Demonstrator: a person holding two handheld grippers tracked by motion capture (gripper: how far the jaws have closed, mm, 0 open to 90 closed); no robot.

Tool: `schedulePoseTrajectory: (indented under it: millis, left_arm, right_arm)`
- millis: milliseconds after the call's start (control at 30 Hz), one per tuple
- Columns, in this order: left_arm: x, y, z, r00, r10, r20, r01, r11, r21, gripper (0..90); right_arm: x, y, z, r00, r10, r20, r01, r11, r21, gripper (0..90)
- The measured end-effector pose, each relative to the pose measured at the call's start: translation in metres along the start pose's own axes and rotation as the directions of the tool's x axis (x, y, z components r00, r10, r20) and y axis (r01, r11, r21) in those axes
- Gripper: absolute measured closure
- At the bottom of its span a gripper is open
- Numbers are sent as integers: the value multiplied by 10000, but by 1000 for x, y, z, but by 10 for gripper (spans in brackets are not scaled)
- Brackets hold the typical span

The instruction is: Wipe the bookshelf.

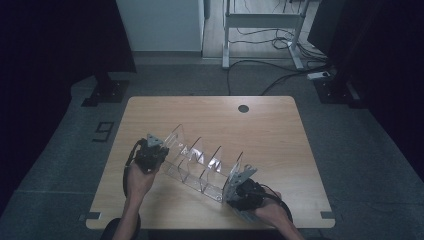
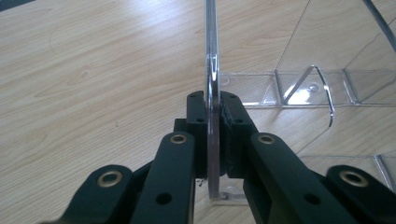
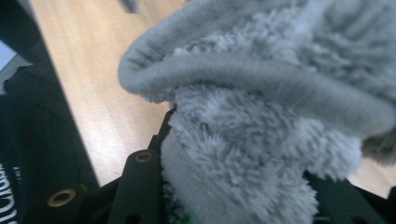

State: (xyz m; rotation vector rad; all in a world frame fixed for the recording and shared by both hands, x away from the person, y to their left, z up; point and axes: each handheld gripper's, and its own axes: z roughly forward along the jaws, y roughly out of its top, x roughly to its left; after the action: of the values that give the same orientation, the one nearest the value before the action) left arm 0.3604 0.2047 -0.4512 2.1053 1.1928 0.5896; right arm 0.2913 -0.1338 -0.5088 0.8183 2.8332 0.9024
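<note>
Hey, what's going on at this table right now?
A person is working on a clear acrylic rack on the wooden table, one claw in each hand. The left claw is clamped on the rack's end panel, holding it steady. The right claw grips a fluffy grey cloth at the rack's other end, apparently for wiping it.

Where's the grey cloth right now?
The grey cloth is bunched in the right gripper, near the table's front edge, beside the clear rack's right end.

The clear divider rack (image 1: 200,162) stands slantwise between both hands, with bare table (image 1: 260,130) beyond.
</note>
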Motion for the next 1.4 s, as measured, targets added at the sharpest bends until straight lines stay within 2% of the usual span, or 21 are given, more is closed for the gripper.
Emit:
schedulePoseTrajectory:
  millis: [167, 333, 433, 700, 867, 1067, 1133, 1300, 1400]
  left_arm:
    - [1, -1, 0, 9999, -15, 100, 16, 10000, -61, 839]
    - [2, -1, 0, 9999, -28, 137, 29, 10000, -83, 838]
    - [2, -1, 0, 9999, -21, 158, 23, 10000, -91, 839]
    - [2, -1, 0, 9998, 2, 191, 0, 9999, -104, 839]
    - [3, -1, 0, 9997, -1, 228, 4, 9999, -119, 839]
    - [3, -1, 0, 9996, -10, 268, 13, 9999, -121, 839]
    - [4, -1, 1, 9996, -13, 271, 17, 9999, -123, 839]
    - [4, -1, 0, 9996, -22, 290, 25, 9999, -108, 840]
    - [4, -1, 1, 9996, -23, 283, 26, 9999, -102, 840]
  right_arm:
    - [-15, -4, -16, 9978, 353, 561, -340, 9991, -251, 599]
    - [-30, -8, -32, 9918, 719, 1053, -662, 9962, -570, 599]
    - [-38, -9, -38, 9889, 853, 1217, -774, 9947, -680, 599]
    - [-60, -17, -60, 9737, 1473, 1737, -1301, 9857, -1068, 597]
    - [-76, -29, -76, 9552, 1958, 2220, -1691, 9765, -1337, 596]
    - [-96, -49, -90, 9208, 2598, 2910, -2255, 9632, -1467, 595]
    - [-101, -56, -94, 9112, 2783, 3037, -2430, 9585, -1491, 595]
    - [-114, -73, -106, 8807, 3376, 3323, -2954, 9398, -1719, 592]
    - [-120, -81, -111, 8677, 3637, 3390, -3171, 9300, -1860, 591]
